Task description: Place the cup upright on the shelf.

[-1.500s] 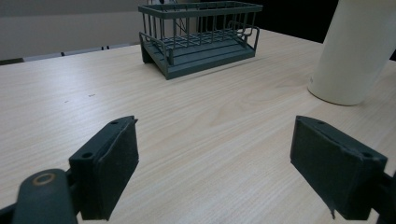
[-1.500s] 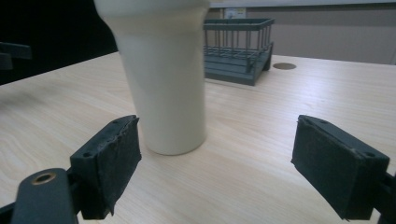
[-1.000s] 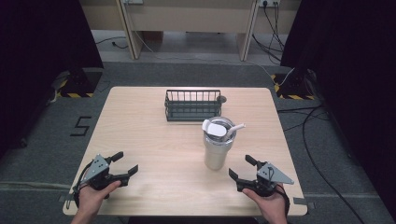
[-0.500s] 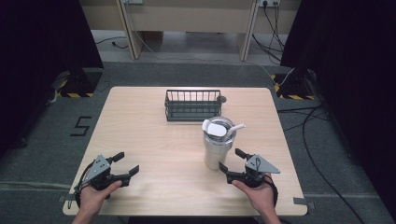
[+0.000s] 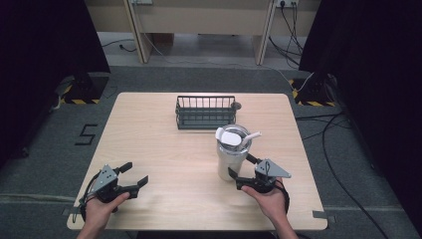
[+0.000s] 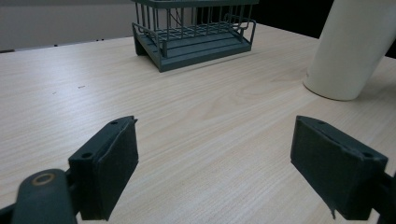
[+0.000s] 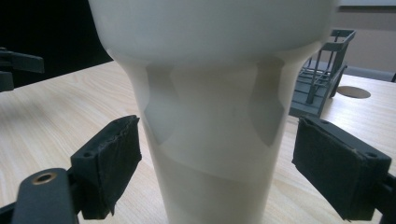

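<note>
Cream-white and smooth, the tumbler [image 5: 230, 158] stands upright on the pale wood table [image 5: 159, 134], right of centre and nearer my side than the dark wire basket [image 5: 205, 112], which sits well apart from it toward the far edge. From the high view I see its wide mouth with a white, rounded piece [image 5: 230, 138] resting inside and a pale handle-like end jutting over the rim to the right; I cannot tell exactly what that piece is. In the right gripper view the tumbler [image 7: 210, 116] has a broad upper section that steps in at a shoulder to a narrower, tapering body, with soft angular facets below the shoulder. My right gripper [image 5: 242, 168] is brought up to its lower body with the jaws spread wide, one pad on each side of the tumbler and neither touching it. My left gripper [image 5: 133, 174] sits near the front left corner of the table, well apart from the tumbler, its jaws likewise spread with only bare wood between them. In the left gripper view the tumbler's base [image 6: 343, 56] stands to the right and the basket [image 6: 194, 32] lies farther back.
</note>
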Tool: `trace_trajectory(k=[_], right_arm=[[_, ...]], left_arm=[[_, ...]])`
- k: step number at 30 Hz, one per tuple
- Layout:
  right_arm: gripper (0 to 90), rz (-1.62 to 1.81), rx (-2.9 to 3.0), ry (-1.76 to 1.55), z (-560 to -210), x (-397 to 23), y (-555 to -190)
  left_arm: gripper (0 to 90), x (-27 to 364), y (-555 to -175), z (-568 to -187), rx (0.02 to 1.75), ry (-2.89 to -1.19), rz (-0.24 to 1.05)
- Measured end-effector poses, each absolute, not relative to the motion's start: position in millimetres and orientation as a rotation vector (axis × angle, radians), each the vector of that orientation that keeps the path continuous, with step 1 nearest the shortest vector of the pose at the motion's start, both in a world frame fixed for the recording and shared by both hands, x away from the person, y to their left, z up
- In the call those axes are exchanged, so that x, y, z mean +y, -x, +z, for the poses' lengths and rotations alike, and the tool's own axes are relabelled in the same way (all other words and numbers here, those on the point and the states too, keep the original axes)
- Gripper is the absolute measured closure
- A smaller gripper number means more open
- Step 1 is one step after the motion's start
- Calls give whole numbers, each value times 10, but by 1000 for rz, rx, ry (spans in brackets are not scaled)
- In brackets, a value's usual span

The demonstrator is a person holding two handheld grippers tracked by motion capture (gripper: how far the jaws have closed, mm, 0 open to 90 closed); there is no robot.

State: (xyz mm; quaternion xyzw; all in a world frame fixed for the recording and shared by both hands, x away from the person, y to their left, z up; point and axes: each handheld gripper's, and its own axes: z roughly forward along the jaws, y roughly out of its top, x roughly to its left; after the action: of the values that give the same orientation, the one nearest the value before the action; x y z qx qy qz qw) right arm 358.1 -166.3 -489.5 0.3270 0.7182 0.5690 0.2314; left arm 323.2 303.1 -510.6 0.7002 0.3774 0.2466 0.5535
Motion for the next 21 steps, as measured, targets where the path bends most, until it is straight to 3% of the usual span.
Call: trace_trajectory(k=[21], right_arm=[[101, 1558, 1980, -906, -4975, -1503, -3739]], left_arm=[[145, 3034, -3239, -5116, 903, -1651, 575]])
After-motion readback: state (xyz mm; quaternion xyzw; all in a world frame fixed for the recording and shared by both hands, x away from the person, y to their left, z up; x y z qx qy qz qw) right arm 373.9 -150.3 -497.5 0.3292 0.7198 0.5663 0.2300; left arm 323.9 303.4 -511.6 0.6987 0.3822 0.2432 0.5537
